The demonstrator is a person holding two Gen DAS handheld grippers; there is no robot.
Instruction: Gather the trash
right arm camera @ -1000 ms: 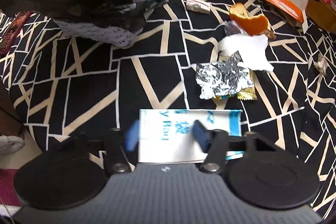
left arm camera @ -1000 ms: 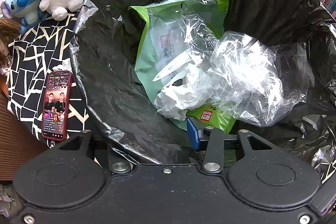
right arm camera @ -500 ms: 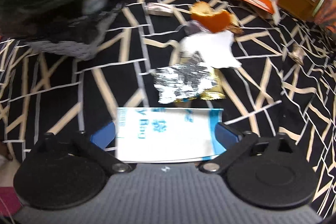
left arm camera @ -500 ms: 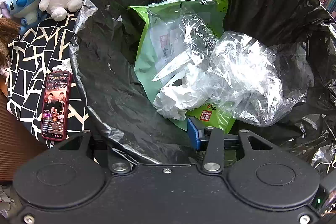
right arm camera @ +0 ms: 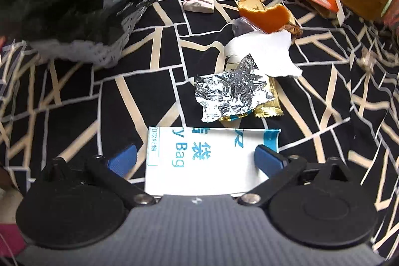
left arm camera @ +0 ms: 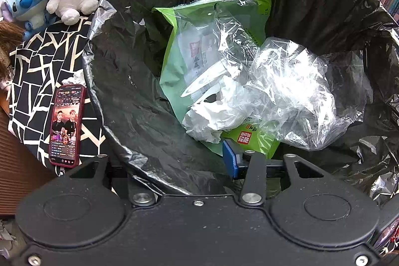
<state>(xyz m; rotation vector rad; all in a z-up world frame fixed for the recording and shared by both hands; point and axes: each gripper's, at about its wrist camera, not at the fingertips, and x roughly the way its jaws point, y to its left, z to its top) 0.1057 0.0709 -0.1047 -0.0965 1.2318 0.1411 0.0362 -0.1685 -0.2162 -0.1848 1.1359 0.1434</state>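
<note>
Flat white paper bag (right arm camera: 212,161) lies between the wide-spread right gripper (right arm camera: 197,156) fingers, untouched; the left gripper (left arm camera: 199,161) clamps the crinkly black bin liner (left arm camera: 139,116), tilted steeply down.

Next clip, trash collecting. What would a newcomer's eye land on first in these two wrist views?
In the left wrist view, the black-lined trash bin fills the frame, with a green snack bag and crumpled clear plastic inside, its rim between the fingers of the left gripper. In the right wrist view, a white paper bag with blue print lies on the black patterned cloth between the wide-open right gripper, crumpled foil and orange peel beyond.
</note>
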